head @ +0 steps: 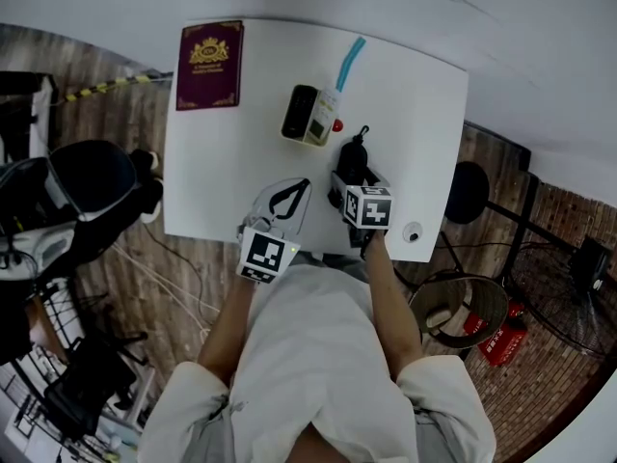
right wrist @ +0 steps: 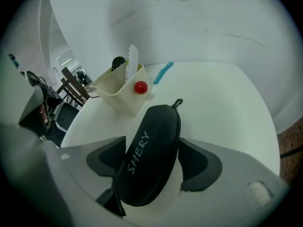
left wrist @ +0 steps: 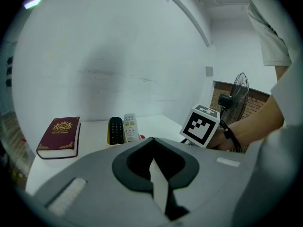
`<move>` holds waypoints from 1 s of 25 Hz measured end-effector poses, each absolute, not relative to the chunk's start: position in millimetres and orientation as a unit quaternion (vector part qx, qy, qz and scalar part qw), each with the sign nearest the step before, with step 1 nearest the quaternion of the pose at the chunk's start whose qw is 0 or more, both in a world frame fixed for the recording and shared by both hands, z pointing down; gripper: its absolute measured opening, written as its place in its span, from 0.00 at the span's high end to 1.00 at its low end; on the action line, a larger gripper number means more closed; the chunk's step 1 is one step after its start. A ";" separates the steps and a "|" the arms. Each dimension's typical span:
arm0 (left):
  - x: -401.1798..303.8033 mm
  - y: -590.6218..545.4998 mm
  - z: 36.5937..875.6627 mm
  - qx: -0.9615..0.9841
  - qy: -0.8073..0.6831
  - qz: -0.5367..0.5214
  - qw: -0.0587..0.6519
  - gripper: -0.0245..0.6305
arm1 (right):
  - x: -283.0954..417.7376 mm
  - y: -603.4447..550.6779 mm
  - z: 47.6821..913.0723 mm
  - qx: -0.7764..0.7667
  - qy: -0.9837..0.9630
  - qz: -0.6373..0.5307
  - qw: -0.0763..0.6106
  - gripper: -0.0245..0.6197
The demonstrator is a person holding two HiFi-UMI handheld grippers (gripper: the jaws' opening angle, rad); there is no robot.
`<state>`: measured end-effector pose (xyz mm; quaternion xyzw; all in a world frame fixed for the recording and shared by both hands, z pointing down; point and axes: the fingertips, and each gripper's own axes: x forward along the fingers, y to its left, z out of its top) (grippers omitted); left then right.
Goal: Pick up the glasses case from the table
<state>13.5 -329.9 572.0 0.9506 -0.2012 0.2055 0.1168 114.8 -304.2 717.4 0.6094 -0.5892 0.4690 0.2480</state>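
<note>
Right gripper view, glasses case (right wrist: 149, 155) flat on table (right wrist: 227, 93), between wide-apart jaws of right tool (right wrist: 152, 143), not clamped

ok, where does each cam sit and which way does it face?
Head view: on the person's head, steeply down on the table; left forearm, right forearm and torso show.
Left gripper view: on the left tool, across the table to the wall; shut jaws and right forearm show.
Right gripper view: on the right tool, down at the glasses case between its open jaws.
Shared: all three see the remote holder.
</note>
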 end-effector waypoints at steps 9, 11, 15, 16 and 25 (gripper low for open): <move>4.1 -325.7 571.8 0.949 -0.212 0.203 0.116 0.94 | 104.3 -301.4 715.8 0.597 -0.601 0.470 0.245 0.47; 2.2 -325.3 571.3 0.949 -0.214 0.203 0.115 0.94 | 102.9 -302.0 714.8 0.594 -0.606 0.473 0.235 0.49; -2.4 -324.1 570.7 0.948 -0.217 0.202 0.114 0.94 | 100.7 -301.1 709.5 0.594 -0.619 0.462 0.227 0.50; -3.6 -324.1 570.5 0.948 -0.218 0.201 0.113 0.94 | 100.3 -300.8 707.8 0.594 -0.622 0.457 0.227 0.50; -7.2 -323.6 563.3 0.951 -0.221 0.190 0.105 0.94 | 98.6 -302.5 666.9 0.606 -0.657 0.394 0.217 0.51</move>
